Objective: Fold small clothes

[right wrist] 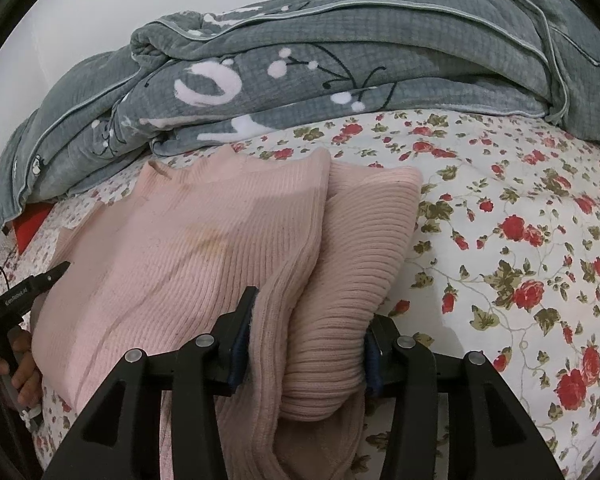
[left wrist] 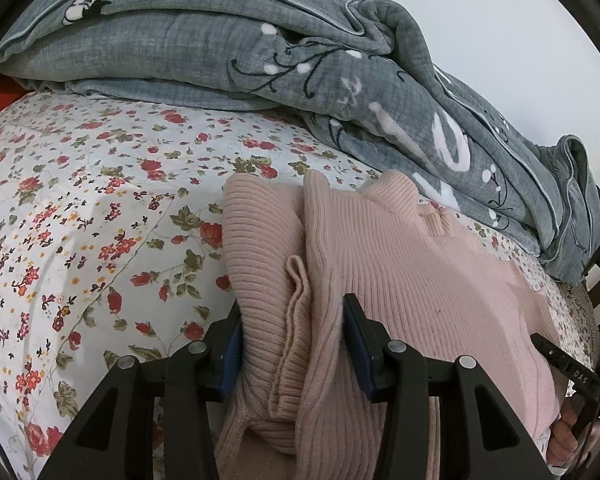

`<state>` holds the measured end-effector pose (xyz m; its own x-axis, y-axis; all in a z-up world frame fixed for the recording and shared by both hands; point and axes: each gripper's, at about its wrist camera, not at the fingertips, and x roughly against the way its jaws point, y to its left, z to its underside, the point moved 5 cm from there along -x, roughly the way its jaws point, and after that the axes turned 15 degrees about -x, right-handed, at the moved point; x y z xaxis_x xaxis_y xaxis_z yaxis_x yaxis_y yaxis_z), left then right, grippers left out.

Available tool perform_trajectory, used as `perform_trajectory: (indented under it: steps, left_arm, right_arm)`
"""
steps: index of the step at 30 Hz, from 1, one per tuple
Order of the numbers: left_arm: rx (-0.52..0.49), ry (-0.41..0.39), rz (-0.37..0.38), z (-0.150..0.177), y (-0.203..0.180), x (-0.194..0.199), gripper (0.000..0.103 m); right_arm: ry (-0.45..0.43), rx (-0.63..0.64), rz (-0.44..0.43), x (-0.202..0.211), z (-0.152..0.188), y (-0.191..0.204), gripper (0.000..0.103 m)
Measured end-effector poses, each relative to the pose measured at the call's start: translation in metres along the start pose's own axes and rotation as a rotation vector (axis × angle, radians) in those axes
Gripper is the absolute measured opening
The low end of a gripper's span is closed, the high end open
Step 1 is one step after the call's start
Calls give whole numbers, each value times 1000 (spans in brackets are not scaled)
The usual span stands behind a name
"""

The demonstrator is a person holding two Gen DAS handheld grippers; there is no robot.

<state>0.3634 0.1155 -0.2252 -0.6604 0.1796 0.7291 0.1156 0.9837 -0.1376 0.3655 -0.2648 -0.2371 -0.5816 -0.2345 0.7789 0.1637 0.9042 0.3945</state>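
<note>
- My left gripper (left wrist: 292, 344) pinches the sweater's (left wrist: 400, 264) bunched near edge at 6 o'clock, jaws half-wide.
- My right gripper (right wrist: 308, 344) grips the other folded edge the same way.
- The sweater, soft, thick and light, lies on the sheet (left wrist: 80, 200); hold the layered edges.
- The blanket (left wrist: 220, 40) sits at 12 o'clock.

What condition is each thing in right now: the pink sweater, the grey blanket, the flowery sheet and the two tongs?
Pink sweater: partly folded, both sides turned in.
Grey blanket: bunched up behind.
Floral sheet: spread flat.
Left tongs: clamped on sweater's folded edge.
Right tongs: opening, sweater fold between them.
</note>
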Motion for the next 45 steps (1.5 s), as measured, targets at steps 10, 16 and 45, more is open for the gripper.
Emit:
perform_trajectory:
  steps: [10, 16, 45]
  left_arm:
    - [-3, 1, -4, 0, 0, 0, 43]
    - [-3, 2, -4, 0, -1, -1, 43]
    - [109, -38, 195, 6, -5, 56, 21]
  right_arm:
    - [9, -20, -17, 0, 0, -2, 46]
    - [27, -52, -53, 0, -2, -5, 48]
    - [-50, -91, -112, 63, 6, 1, 22]
